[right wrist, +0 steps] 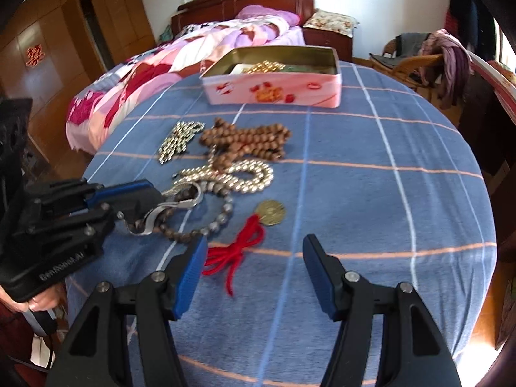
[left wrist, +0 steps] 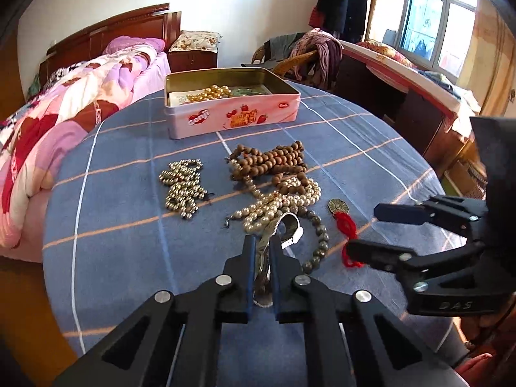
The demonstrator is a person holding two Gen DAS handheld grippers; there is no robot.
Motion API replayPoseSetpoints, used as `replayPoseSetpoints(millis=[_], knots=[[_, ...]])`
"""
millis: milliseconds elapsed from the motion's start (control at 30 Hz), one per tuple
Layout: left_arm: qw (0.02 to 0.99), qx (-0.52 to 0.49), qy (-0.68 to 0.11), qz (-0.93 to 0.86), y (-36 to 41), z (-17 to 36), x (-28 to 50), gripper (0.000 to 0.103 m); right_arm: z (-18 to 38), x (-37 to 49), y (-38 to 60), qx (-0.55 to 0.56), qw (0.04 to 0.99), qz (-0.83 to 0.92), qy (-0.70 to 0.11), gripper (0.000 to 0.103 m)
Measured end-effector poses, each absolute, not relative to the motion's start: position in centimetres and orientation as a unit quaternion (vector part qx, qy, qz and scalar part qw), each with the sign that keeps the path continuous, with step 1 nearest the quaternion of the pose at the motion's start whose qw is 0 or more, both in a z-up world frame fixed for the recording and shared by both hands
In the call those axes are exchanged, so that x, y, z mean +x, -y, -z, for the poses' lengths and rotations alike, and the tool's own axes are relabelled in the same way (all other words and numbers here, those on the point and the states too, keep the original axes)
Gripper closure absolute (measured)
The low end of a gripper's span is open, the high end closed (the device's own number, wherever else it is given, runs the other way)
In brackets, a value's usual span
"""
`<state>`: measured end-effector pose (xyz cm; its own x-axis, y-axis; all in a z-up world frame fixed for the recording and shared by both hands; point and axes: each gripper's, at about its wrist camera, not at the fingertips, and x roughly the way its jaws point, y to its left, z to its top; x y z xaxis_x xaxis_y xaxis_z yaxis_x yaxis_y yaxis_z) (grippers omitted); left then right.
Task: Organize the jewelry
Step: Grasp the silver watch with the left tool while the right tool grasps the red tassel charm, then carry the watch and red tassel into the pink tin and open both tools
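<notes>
My left gripper (left wrist: 262, 245) is shut on a silver metal wristwatch (left wrist: 287, 229), seen from the side in the right wrist view (right wrist: 174, 208). My right gripper (right wrist: 254, 251) is open and empty, above the cloth beside a brass coin charm (right wrist: 271, 213) with a red cord (right wrist: 238, 254). A pink tin (left wrist: 232, 116) at the far side holds gold beads (left wrist: 209, 93). On the cloth lie a brown wooden bead string (left wrist: 277, 161), a pearl necklace (left wrist: 280, 203), a silver bead cluster (left wrist: 183, 187) and a dark bead bracelet (left wrist: 319, 242).
The round table has a blue checked cloth (right wrist: 371, 193). A bed with a pink quilt (left wrist: 58, 122) stands to the left. A wicker chair with clothes (left wrist: 306, 54) and a desk by the window (left wrist: 403, 74) stand behind the table.
</notes>
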<state>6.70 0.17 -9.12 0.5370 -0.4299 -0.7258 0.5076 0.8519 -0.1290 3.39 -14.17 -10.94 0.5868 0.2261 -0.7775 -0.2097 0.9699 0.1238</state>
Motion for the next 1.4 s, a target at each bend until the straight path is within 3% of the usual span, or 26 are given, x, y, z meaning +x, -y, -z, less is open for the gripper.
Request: replayPoseSetpoints(millis=[200,233,267,300,333,367,533,567,633,967,1400], knots=[[0.878,0.057,-0.384,0.281,-1.0,8.6,5.9,0.097,11.7,3.3,12.6,-0.040,0.889,-0.117,-0.441,0.040],[0.878,0.057,-0.382,0.284,-1.1,8.5,5.8,0.086,11.7,3.3,12.3,-0.054,0.889,-0.112,-0.440,0.044],[0.877,0.056,-0.380,0.287,-1.0,8.3,5.7,0.061,11.7,3.3,12.1,-0.067,0.891,-0.106,-0.437,0.057],[0.877,0.052,-0.382,0.286,-1.1,8.2,5.7,0.047,11.6,3.3,12.3,-0.065,0.891,-0.109,-0.437,0.065],[0.879,0.048,-0.382,0.283,-1.1,8.1,5.8,0.029,11.5,3.4,12.5,-0.062,0.890,-0.109,-0.438,0.081],[0.878,0.044,-0.382,0.284,-1.2,8.1,5.9,0.029,11.5,3.5,12.8,-0.061,0.890,-0.104,-0.439,0.090],[0.872,0.066,-0.404,0.268,-0.5,9.4,6.7,0.032,11.4,3.7,15.1,-0.025,0.892,-0.090,-0.442,0.092],[0.868,0.072,-0.412,0.268,-0.3,9.8,6.8,0.052,11.3,3.8,15.8,-0.009,0.892,-0.087,-0.443,0.092],[0.856,0.074,-0.435,0.270,0.0,10.8,7.2,0.077,11.2,3.8,16.9,0.022,0.892,-0.089,-0.443,0.092],[0.857,0.023,-0.436,0.272,-1.3,10.4,7.7,0.080,8.9,2.9,19.1,0.082,0.906,-0.095,-0.404,0.092],[0.883,-0.042,-0.371,0.284,-3.4,6.5,7.9,0.080,5.8,3.8,20.4,0.104,0.924,-0.092,-0.357,0.092]])
